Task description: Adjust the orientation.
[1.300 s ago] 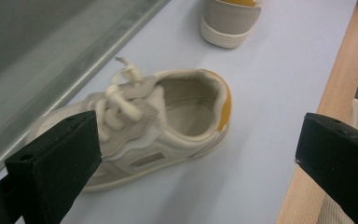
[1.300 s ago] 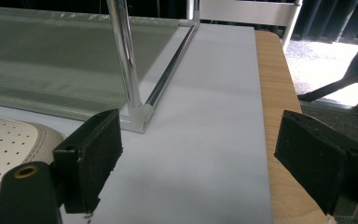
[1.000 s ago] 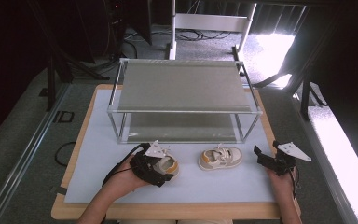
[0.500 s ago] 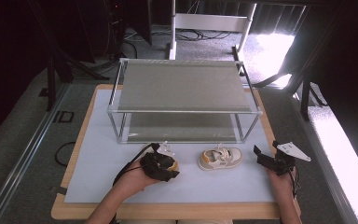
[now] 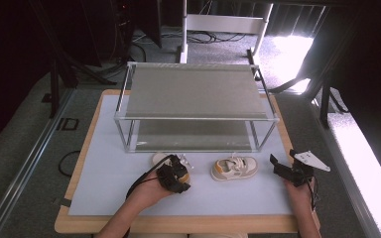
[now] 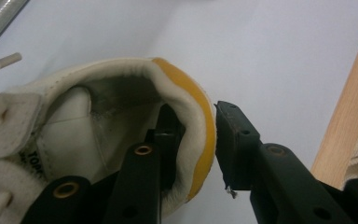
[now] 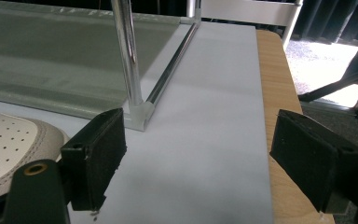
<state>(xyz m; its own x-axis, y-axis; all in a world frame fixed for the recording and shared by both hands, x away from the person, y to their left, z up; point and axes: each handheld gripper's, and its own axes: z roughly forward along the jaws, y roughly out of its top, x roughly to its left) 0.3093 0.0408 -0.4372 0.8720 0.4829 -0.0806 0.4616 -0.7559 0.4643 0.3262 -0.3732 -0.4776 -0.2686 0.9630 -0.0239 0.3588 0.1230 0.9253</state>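
Two small white shoes with tan-yellow heels sit on the white mat in front of a metal rack. My left gripper (image 5: pixel 178 169) is on the left shoe (image 5: pixel 160 159). In the left gripper view one jaw is inside the left shoe (image 6: pixel 98 107) and the other outside its yellow heel; the left gripper (image 6: pixel 196 126) has just been closing and now pinches the heel wall. The right shoe (image 5: pixel 234 168) lies free, toe towards the right. My right gripper (image 5: pixel 283 161) rests to its right, open and holding nothing. In the right gripper view the right gripper (image 7: pixel 200 149) has the right shoe's perforated toe (image 7: pixel 9 140) beside its left jaw.
A two-level metal rack (image 5: pixel 193 89) with grey shelves stands behind the shoes; its corner post (image 7: pixel 128 60) is just ahead of my right gripper. The white mat (image 5: pixel 104 144) covers a wooden table (image 5: pixel 178 224). Dark floor, cables and a bright patch lie beyond.
My left gripper slid right and down onto the left shoe, and its jaws closed around the heel. The right gripper and right shoe stayed put.
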